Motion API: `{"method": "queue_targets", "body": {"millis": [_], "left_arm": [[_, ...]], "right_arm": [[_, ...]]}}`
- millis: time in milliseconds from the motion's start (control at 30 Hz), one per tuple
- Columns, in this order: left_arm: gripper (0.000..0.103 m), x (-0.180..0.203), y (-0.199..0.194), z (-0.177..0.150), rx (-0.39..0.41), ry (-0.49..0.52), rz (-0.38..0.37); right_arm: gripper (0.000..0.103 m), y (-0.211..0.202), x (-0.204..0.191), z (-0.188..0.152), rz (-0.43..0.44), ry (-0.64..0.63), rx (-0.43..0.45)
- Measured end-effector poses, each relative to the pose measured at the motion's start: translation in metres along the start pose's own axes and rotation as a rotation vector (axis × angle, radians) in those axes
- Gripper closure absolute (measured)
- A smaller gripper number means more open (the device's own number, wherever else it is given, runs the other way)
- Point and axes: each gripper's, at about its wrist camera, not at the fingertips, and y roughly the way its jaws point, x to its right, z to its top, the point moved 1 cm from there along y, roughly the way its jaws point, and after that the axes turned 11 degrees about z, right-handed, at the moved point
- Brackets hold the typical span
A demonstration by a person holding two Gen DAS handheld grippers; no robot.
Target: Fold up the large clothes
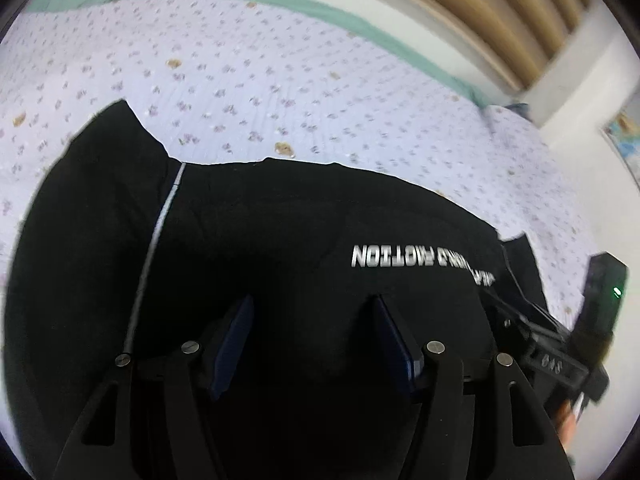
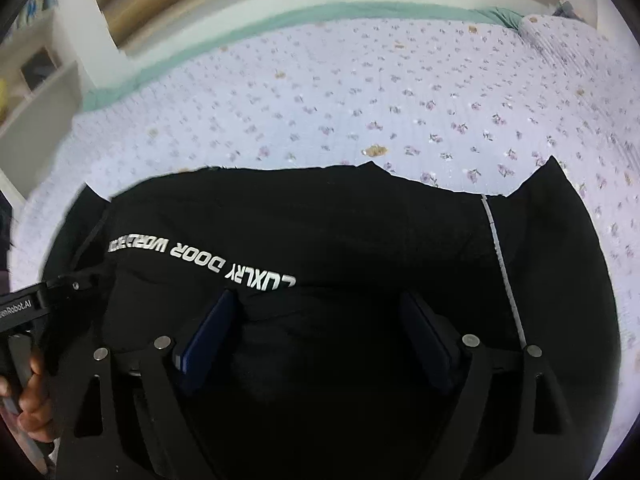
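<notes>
A large black garment (image 1: 280,220) lies spread flat on a bed, with white lettering (image 1: 400,256) across it and a thin white stripe (image 1: 160,220) down a seam. My left gripper (image 1: 312,304) hovers over its near part, jaws apart, blue pads bare. In the right wrist view the same garment (image 2: 320,220) fills the lower half, and my right gripper (image 2: 316,296) is open wide just below the lettering (image 2: 240,268). Each gripper shows at the edge of the other's view: the right gripper (image 1: 560,340) and the left gripper (image 2: 24,308).
The bed carries a lilac floral quilt (image 2: 400,100) with a green sheet edge (image 2: 320,12) at the far side. Wooden slats (image 1: 480,0) stand behind it. A pillow (image 2: 568,40) lies at the far right. A person's hand (image 2: 32,400) holds the left tool.
</notes>
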Motion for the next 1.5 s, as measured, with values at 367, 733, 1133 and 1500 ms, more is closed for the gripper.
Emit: {"method": "queue_targets", "body": {"millis": [367, 733, 1133, 1500], "left_arm": [[0.038, -0.045, -0.143, -0.051, 0.166, 0.057, 0.027], [0.034, -0.126, -0.174, -0.105, 0.172, -0.042, 0.116], [0.034, -0.170, -0.067, -0.058, 0.033, -0.343, -0.206], [0.033, -0.149, 0.002, -0.044, -0.142, -0.271, -0.368]], "right_arm": [[0.014, -0.084, -0.011, -0.055, 0.109, -0.008, 0.088], [0.013, -0.192, 0.033, -0.099, 0.104, 0.098, 0.114], [0.013, -0.181, 0.091, -0.096, -0.022, 0.128, 0.112], [0.013, -0.143, 0.112, -0.084, 0.016, 0.105, 0.083]]}}
